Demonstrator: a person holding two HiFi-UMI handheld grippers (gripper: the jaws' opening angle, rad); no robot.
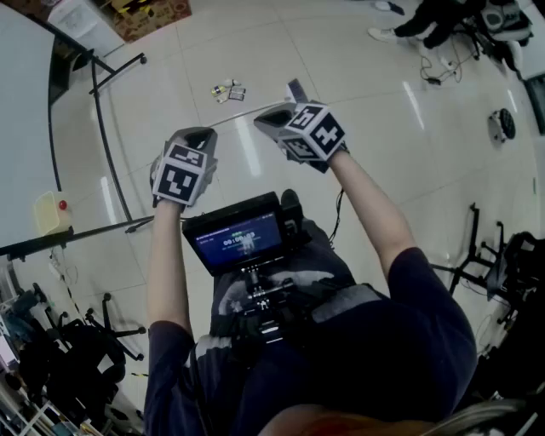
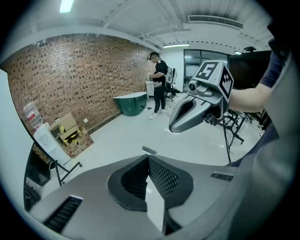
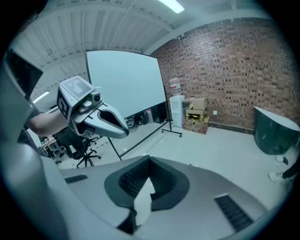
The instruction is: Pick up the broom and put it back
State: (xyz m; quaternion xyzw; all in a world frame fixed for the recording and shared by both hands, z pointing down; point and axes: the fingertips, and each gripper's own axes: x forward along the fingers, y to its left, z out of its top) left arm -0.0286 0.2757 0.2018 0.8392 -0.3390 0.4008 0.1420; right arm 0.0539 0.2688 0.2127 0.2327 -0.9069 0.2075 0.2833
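**Cut off, covered, or too small to read**

In the head view, the small items (image 1: 228, 89) lying on the floor are too small to identify. A person (image 1: 426, 21) at the top right is cropped by the top edge, so only legs and shoes show. The white screen (image 1: 21, 128) runs off the left edge. The left hand-held gripper (image 1: 197, 134) and the right hand-held gripper (image 1: 273, 116) cover the wearer's hands.

In the right gripper view, the green tub (image 3: 274, 133) is cut by the right edge. Below it, a shoe (image 3: 276, 176) is all that shows of someone.
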